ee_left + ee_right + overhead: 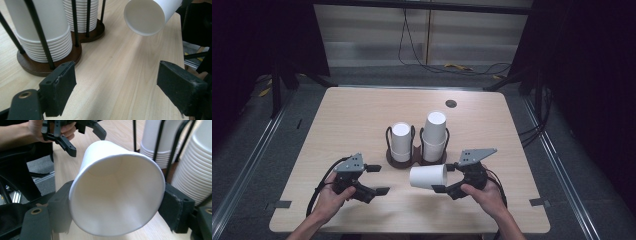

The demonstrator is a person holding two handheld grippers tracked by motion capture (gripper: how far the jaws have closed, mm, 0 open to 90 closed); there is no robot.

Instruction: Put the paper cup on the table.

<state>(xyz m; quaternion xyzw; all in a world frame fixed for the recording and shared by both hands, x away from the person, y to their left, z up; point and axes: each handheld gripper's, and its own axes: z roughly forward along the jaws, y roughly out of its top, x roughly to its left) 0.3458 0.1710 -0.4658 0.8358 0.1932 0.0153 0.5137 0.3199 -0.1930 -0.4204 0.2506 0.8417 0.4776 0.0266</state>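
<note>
A dark wooden holder (402,159) with black wire rods carries two stacks of white paper cups near the table's middle. The left stack (401,140) is shorter than the right stack (434,134). In front of the holder my right gripper (444,178) is shut on a single white cup (428,176), which lies on its side above the table with its base toward my left gripper. In the right gripper view the single cup (117,192) sits between both pads, rim toward the camera. My left gripper (377,179) is open and holds nothing; its view shows the stacks (42,30) and the single cup (150,15).
A light wood table (352,115) has a small dark round grommet (451,103) at its back right. Cables (452,66) lie on the floor beyond the far edge. Dark curtains stand at both sides. Bare tabletop (120,62) lies between the left gripper's jaws.
</note>
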